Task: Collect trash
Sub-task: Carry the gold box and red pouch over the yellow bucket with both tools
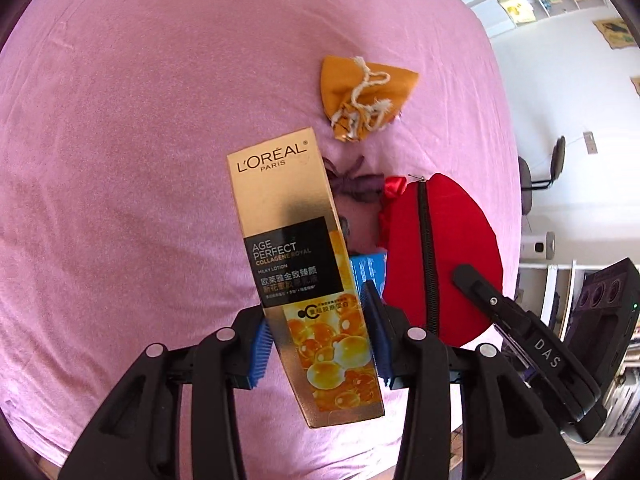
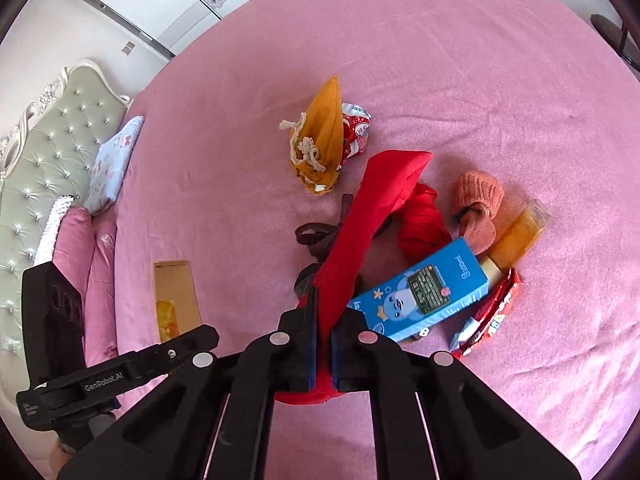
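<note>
The left gripper (image 1: 318, 344) is hovering with its blue pads (image 1: 262, 354) pressing inward on something held; the right gripper (image 2: 322, 354) is seemingly clamping nearly closed, angled downward.

Pink bed (image 2: 440, 40), mustard pouch (image 2: 320, 148), blue box (image 2: 424, 296) (flat)

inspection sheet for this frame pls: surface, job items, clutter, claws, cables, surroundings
Surface: pink bedsheet, wrinkled.
Job's things: gold L'Oreal box in left claw; red zip pouch in right claw; blue carton, red wrapper, crumpled snack packet on the sheet.
Clutter: mustard drawstring bag, knit sock, amber bottle.
Claws: both shut on loads.
Cables: nothing seen.
Surroundings: tufted headboard, pillows.
</note>
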`<control>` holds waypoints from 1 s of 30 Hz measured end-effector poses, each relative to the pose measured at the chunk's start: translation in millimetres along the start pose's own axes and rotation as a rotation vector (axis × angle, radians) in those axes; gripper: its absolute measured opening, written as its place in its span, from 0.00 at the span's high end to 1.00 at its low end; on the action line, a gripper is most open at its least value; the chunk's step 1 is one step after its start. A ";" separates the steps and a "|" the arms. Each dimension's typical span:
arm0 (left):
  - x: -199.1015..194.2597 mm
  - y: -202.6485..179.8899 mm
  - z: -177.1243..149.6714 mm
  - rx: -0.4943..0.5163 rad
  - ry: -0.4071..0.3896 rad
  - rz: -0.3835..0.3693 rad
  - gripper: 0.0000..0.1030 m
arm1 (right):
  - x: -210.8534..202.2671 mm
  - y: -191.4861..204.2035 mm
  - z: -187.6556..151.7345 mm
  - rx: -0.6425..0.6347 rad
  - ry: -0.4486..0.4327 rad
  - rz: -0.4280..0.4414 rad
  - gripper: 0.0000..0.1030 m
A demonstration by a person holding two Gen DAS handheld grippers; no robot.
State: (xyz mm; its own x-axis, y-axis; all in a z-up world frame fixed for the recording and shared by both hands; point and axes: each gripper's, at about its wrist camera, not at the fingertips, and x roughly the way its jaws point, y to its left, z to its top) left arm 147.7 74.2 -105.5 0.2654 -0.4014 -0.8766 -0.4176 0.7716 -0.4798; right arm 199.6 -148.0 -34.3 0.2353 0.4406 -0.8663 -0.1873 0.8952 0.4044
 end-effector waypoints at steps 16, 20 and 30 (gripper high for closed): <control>-18.4 -96.6 -160.1 0.398 0.159 -0.091 0.59 | -142.2 -79.9 -172.8 0.197 -0.143 -0.100 0.95; -4.8 -128.9 -211.5 0.474 0.220 -0.101 0.59 | -173.2 -123.0 -219.9 0.273 -0.162 -0.122 0.95; 64.8 -226.6 -354.8 0.666 0.392 -0.062 0.59 | -253.0 -245.6 -341.9 0.470 -0.200 -0.191 0.95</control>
State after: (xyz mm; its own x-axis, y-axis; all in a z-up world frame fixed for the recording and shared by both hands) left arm -48.8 -301.7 -66.8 -0.1074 -0.5029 -0.8576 0.2315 0.8263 -0.5135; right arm -139.9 -502.2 -14.7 0.4090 0.2299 -0.8831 0.3121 0.8741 0.3721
